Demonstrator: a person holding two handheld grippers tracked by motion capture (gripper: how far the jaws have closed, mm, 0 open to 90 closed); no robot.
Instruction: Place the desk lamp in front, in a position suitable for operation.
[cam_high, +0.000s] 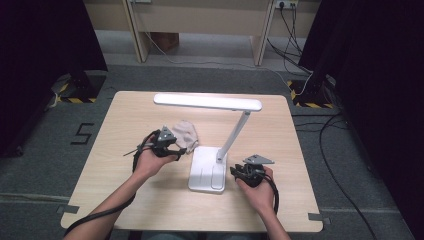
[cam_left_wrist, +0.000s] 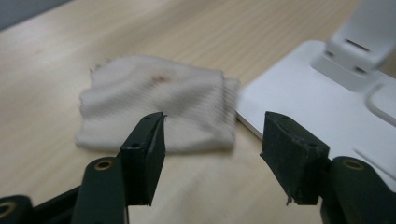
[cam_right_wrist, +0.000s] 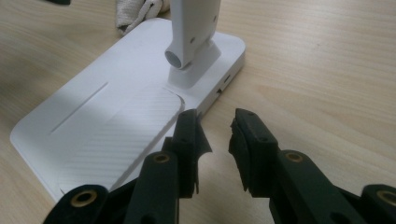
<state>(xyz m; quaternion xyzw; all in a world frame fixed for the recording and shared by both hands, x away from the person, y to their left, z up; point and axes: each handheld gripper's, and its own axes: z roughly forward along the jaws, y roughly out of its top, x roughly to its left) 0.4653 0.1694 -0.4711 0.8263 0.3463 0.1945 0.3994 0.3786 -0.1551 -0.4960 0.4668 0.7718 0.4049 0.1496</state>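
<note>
Left claw (cam_left_wrist: 212, 140), jaws wide apart and empty, points at the cloth (cam_left_wrist: 159, 100) lying on the bench (cam_high: 125, 200) beside the lamp (cam_high: 207, 167), likely lining up a grab; right claw (cam_right_wrist: 217, 140) waits slightly parted by the lamp.

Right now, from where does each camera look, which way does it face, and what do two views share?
High view: above the person's side, facing forward and down on the table; forearms, left gripper, right gripper.
Left gripper view: rides the left gripper, facing the cloth; open jaws show.
Right gripper view: rides the right gripper, low beside the lamp base; jaws parted, nothing between.
Shared: all three show the lamp base and cloth.
</note>
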